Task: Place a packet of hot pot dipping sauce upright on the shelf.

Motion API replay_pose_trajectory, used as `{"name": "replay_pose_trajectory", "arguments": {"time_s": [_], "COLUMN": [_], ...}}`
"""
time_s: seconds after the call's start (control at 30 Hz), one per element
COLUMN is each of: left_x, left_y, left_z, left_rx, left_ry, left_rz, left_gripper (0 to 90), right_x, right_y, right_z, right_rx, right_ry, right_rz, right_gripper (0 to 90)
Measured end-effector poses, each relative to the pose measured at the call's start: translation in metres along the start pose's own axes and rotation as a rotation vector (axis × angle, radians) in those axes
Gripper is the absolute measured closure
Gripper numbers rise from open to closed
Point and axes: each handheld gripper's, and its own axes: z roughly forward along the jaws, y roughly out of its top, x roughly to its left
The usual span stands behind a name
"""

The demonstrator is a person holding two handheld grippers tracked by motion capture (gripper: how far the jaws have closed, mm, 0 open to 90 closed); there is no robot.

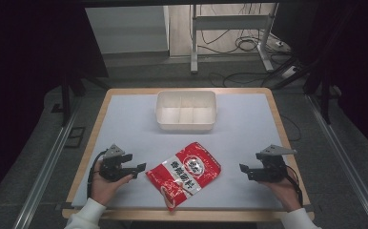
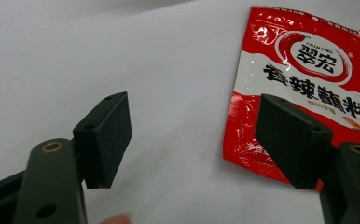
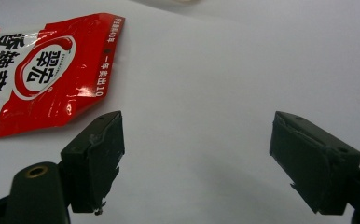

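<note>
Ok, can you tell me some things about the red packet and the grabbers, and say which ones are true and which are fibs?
1. The red packet lies flat on the table. True.
2. The left gripper is squeezing the packet. False: its jaws are open, beside the packet.
3. The white tray has something in it. False: it looks empty.
4. The right gripper is open, holding nothing. True.

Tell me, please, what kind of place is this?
Probably a lab or workshop set up for recording, not a home: a padded table in a dark enclosure, loose cables on the floor, and a metal desk frame behind.
</note>
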Motion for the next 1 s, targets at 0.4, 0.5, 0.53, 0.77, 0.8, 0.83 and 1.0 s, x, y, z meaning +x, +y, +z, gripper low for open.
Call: {"name": "replay_pose_trajectory", "arguments": {"time_s": [0.4,0.5,0.53,0.77,0.8,0.83,1.0], "left_x": [0.000,0.001,0.000,-0.002,-0.002,-0.003,-0.004], "left_y": [0.000,-0.003,-0.003,-0.003,-0.003,-0.002,-0.002], "left_z": [-0.001,-0.003,-0.004,-0.003,-0.002,-0.001,0.001], "left_rx": [-0.001,-0.006,-0.008,-0.007,-0.005,-0.001,0.005], "left_ry": [-0.004,0.002,0.006,0.016,0.016,0.012,0.008], "left_rz": [0.008,0.008,0.001,0.007,0.007,0.010,0.014], "left_gripper": [27.5,27.5,27.5,27.6,27.6,27.7,27.9], "right_x": [-0.006,-0.004,-0.003,0.005,0.007,0.008,0.012], "right_y": [0.000,0.005,0.006,0.019,0.022,0.024,0.034], "right_z": [-0.005,-0.005,-0.005,0.002,0.004,0.005,0.010], "right_rx": [0.030,0.047,0.052,0.083,0.097,0.101,0.114], "right_ry": [0.064,0.084,0.092,0.148,0.158,0.161,0.180], "right_rz": [0.027,0.033,0.030,0.025,0.020,0.020,0.020], "right_gripper": [22.5,23.5,24.1,24.3,24.0,23.9,23.9]}}
